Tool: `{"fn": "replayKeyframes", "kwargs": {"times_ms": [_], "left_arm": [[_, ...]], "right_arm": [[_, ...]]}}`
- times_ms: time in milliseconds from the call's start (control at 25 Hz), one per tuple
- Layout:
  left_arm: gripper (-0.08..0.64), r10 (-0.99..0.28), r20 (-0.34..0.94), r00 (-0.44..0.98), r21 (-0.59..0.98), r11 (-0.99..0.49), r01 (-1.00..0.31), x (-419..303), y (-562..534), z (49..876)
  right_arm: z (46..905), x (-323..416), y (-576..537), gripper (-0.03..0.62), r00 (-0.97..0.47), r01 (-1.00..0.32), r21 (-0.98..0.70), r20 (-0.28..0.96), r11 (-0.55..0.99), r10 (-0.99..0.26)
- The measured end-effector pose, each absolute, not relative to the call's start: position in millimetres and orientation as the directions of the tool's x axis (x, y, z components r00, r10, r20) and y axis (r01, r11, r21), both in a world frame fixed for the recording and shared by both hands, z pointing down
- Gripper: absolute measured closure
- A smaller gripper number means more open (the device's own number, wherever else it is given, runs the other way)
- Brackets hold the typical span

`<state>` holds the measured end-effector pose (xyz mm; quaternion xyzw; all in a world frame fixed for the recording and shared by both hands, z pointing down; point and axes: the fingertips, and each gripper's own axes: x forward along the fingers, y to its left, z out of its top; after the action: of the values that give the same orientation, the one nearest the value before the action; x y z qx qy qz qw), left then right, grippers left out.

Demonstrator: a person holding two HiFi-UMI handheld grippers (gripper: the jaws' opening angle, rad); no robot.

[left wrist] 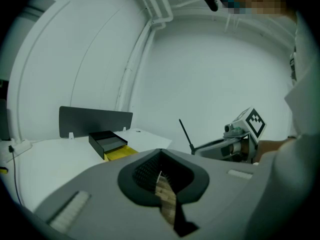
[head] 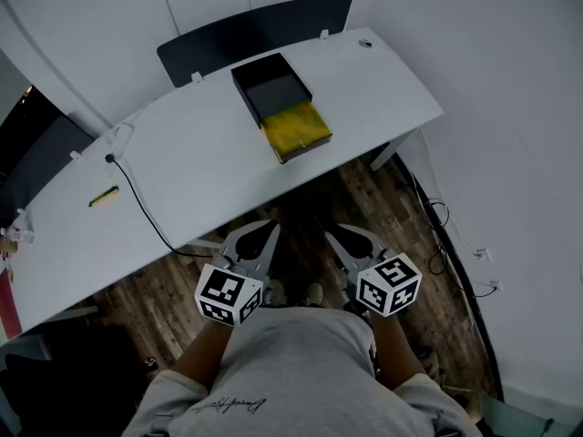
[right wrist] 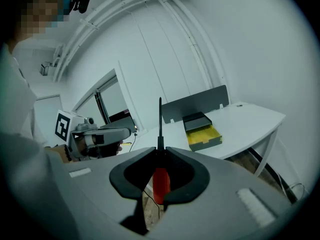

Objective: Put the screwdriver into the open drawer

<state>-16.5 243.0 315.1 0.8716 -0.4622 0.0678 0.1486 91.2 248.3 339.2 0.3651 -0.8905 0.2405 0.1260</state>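
A screwdriver with a red handle (right wrist: 161, 184) is clamped between the jaws of my right gripper (right wrist: 160, 150), and its thin dark shaft points forward past the tips. The left gripper view shows that shaft (left wrist: 186, 136) sticking out of the right gripper (left wrist: 220, 146). My left gripper (left wrist: 160, 151) has its jaws together with nothing in them. In the head view both grippers (head: 260, 237) (head: 348, 239) hang over the floor, short of the white table (head: 182, 153). On it stands a black box (head: 271, 85) with its yellow drawer (head: 296, 127) pulled open toward me.
A dark divider panel (head: 255, 30) runs along the table's far edge. A black cable (head: 137, 198) crosses the table and drops over its near edge, and a small yellow and black item (head: 103, 197) lies to its left. Cables lie on the wooden floor (head: 401, 208) by the right wall.
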Motion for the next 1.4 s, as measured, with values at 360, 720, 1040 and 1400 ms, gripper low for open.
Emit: {"fn": "replayKeyframes", "kwargs": {"times_ms": [360, 720, 1040, 1400], "left_arm": [[0.56, -0.763, 0.241, 0.599, 0.198, -0.566, -0.8, -50.8, 241.1, 315.6], [0.56, -0.749, 0.231, 0.621, 0.22, -0.582, -0.783, -56.4, 241.2, 319.3], [0.56, -0.745, 0.226, 0.628, 0.208, -0.593, -0.778, -51.9, 230.5, 319.1], [0.56, -0.747, 0.244, 0.619, 0.211, -0.582, -0.785, -43.7, 188.8, 328.5]], "right_arm": [[333.0, 56.9, 244.4, 0.518, -0.675, -0.736, -0.3, 0.395, 0.606, -0.624], [334.4, 51.1, 246.7, 0.518, -0.652, -0.756, -0.281, 0.412, 0.592, -0.637], [335.2, 52.8, 235.3, 0.518, -0.655, -0.753, -0.278, 0.402, 0.596, -0.64], [344.5, 62.3, 190.9, 0.518, -0.665, -0.744, -0.293, 0.408, 0.601, -0.625]]}}
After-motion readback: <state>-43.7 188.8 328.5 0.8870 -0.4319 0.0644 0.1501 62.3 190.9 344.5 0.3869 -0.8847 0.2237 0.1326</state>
